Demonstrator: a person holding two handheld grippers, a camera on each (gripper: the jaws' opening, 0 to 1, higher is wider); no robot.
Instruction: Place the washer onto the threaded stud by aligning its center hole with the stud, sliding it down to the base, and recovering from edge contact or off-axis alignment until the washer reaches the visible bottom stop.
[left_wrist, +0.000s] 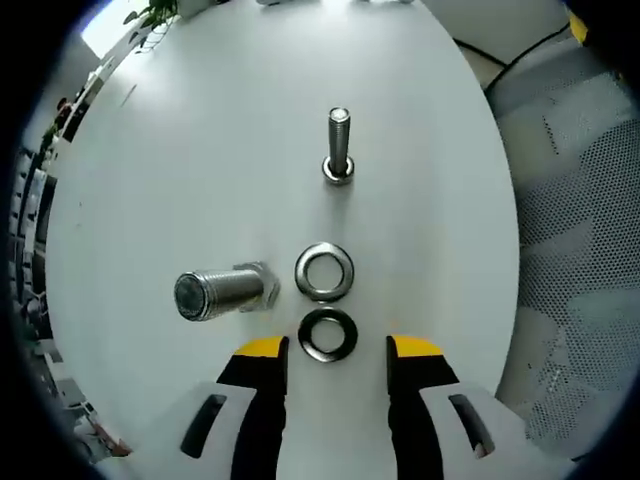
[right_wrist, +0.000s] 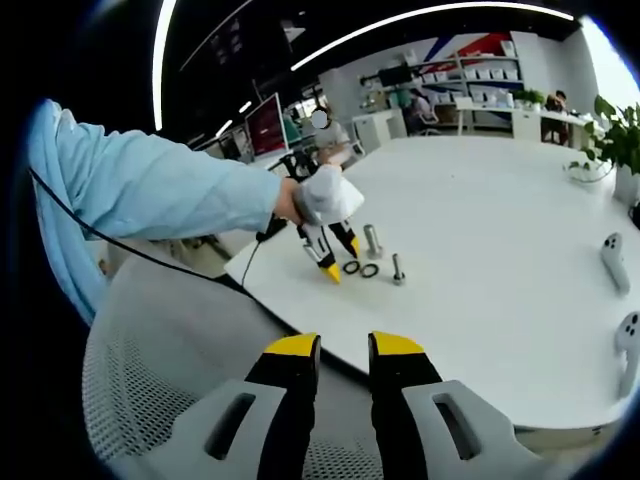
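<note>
While the left gripper (left_wrist: 338, 350) hangs over the white worktop (left_wrist: 200, 160), its yellow-tipped jaws stand spread with nothing between them, the dark washer (left_wrist: 328, 335) lying flat just ahead of the gap. Touching or nearly touching that one, a second, brighter washer (left_wrist: 324, 271) lies flat a little farther out. Beside the brighter washer, a large threaded stud (left_wrist: 222, 291) stands on its hex head, its threaded end toward the camera. Farther out a slimmer bolt (left_wrist: 339, 145) stands upright on its head, well apart from the washers.

From the right gripper view, the right gripper (right_wrist: 344, 349) sits off the near edge of the worktop (right_wrist: 480, 220), above a mesh chair (right_wrist: 160, 390); its jaws have a narrow gap and grip nothing. Across that view a person's light blue sleeve (right_wrist: 140, 185) reaches to the left gripper (right_wrist: 340, 261), poised over both washers (right_wrist: 360, 269), with the large stud (right_wrist: 373, 240) and the slim bolt (right_wrist: 398, 268) close by. Two white controllers (right_wrist: 614, 262) lie near the worktop's far right edge.
</note>
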